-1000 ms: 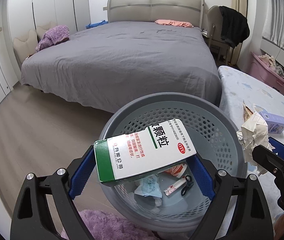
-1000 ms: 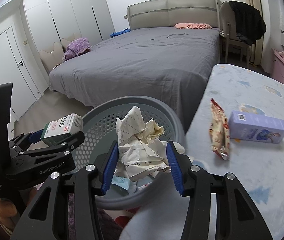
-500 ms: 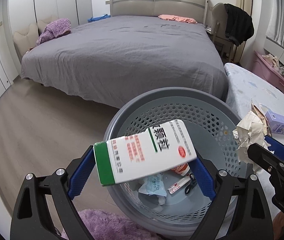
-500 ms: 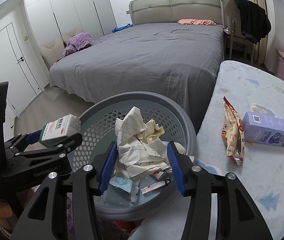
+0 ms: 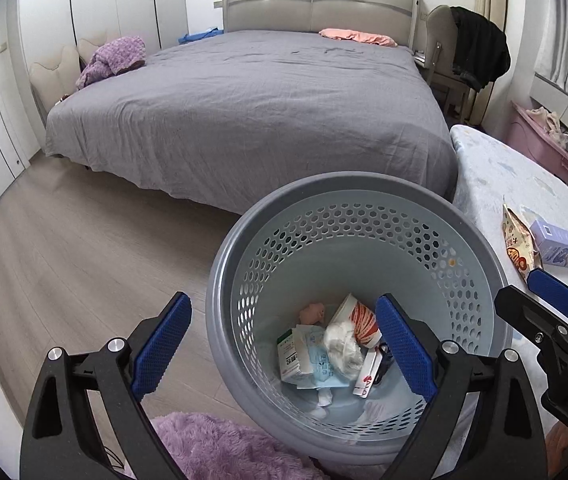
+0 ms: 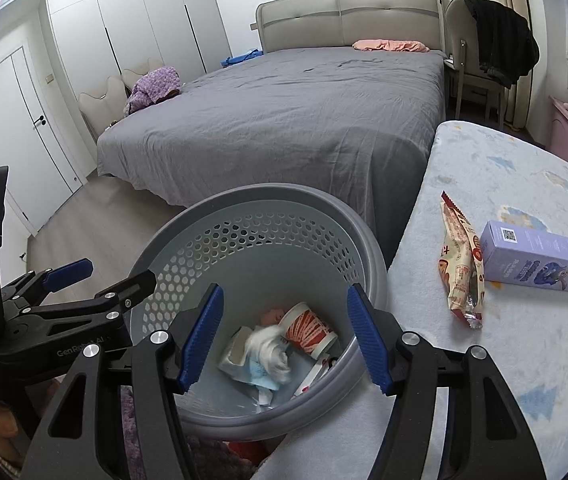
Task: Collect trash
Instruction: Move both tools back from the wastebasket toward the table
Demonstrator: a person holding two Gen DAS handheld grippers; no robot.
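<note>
A grey perforated trash basket stands on the floor by the table; it also shows in the right wrist view. Inside lie the green-and-white medicine box, crumpled white paper, a red-striped cup and other scraps. My left gripper is open and empty above the basket. My right gripper is open and empty above it too. On the table lie a snack wrapper and a purple box.
A pale patterned table is on the right. A large grey bed fills the back. A purple fluffy thing lies by the basket's base. A chair with a black jacket and a pink bin stand at right.
Both grippers opened. The medicine box dropped from the left gripper and the crumpled paper from the right gripper into the basket.
</note>
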